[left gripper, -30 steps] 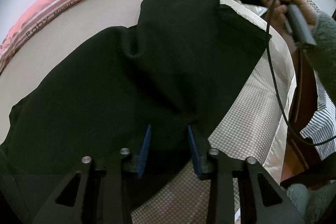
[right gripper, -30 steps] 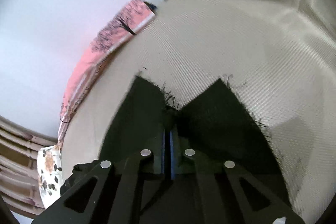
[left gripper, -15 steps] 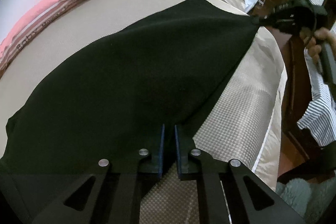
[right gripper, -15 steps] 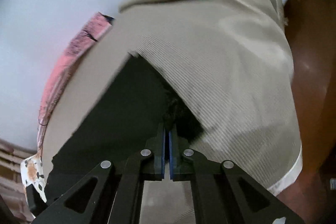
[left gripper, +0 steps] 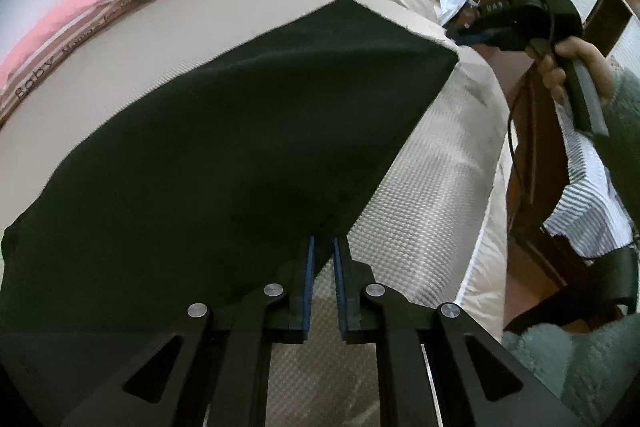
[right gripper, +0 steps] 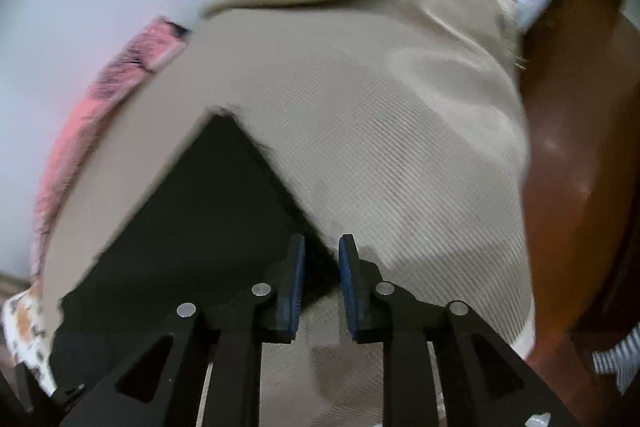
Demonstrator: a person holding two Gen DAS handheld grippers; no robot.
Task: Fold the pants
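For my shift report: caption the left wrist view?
Left gripper pinching black pants edge on the bed; right gripper beside the far corner.

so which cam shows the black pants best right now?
Left wrist: the black pants lie spread flat across the beige bed cover, most of their outline visible and sharp. Right wrist shows only one blurred corner of them, near the right gripper.
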